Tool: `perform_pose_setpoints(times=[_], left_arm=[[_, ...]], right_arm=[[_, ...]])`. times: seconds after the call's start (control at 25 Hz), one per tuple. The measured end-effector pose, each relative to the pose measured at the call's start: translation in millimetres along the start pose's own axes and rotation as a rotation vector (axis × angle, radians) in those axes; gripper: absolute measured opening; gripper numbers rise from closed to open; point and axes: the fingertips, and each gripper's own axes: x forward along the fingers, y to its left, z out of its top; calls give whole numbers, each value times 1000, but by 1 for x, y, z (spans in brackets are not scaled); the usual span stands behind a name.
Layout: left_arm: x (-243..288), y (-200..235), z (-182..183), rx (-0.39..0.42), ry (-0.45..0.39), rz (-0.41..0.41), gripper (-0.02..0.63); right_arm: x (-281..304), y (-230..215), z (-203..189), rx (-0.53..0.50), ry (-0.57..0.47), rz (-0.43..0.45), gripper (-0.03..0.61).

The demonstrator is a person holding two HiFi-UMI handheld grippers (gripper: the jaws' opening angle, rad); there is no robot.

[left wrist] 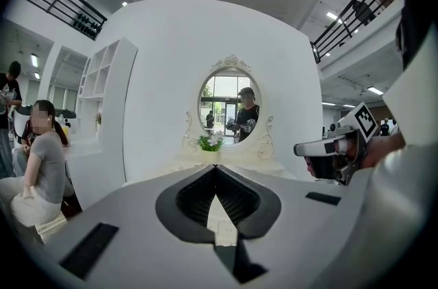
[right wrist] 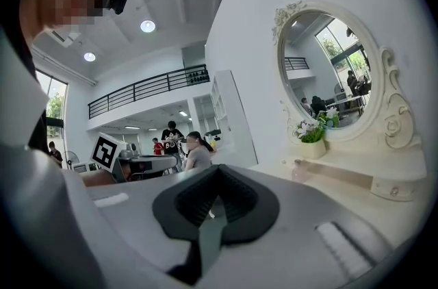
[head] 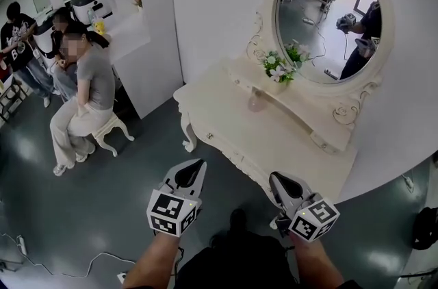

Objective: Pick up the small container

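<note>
**While both claws hang shut, the little pink jar sits alone on the vanity**

Since the containers are the point here, I'll start with them. The small pale-pink see-through container (head: 254,101) stands on the cream carved dressing table (head: 226,118), just below the front edge of the raised shelf (head: 321,124) under the oval mirror (head: 328,17). It's too small and hazy for me to tell if anything's inside. The right gripper view catches it too, at the near end of that shelf (right wrist: 299,171).

Up on the shelf, just beside it, there's a little cream flower pot (head: 280,81) holding white blossoms with green leaves, and the bunch leans against the mirror glass.

The left gripper (head: 198,163) has its jaws closed tip to tip, nothing pinched between them. Same goes for the right gripper (head: 275,178): tips together, empty. Both hang over the dark floor (head: 137,164) in front of the table, well apart from the pink container, and neither touches the furniture.

Off to the left, a person in a grey top sits on a white stool (head: 109,130).
</note>
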Motion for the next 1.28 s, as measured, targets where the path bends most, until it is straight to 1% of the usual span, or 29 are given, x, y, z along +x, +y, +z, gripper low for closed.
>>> perform_pose_setpoints(times=[0.2,0.32,0.48,0.72,0.92,1.04,1.28], left_arm=[[27,12,-2,-10,15,-16,6],[50,17,-5,-9,34,-31,6],[94,25,-3,5,60,-51,6],[167,39,15,27,89,-84,6],[219,52,30,7,99,-86,6],[239,54,34,12,108,-87,6],[269,62,30,9,127,-124,8]], right_arm=[[27,-16,-3,20,0,14,9],[43,-33,-4,35,-6,15,9],[64,-70,-3,64,-11,2,9],[104,-133,16,90,-30,-10,9],[138,-169,31,93,-23,19,9],[148,-183,34,78,0,30,9],[159,-210,37,94,-3,-13,9]])
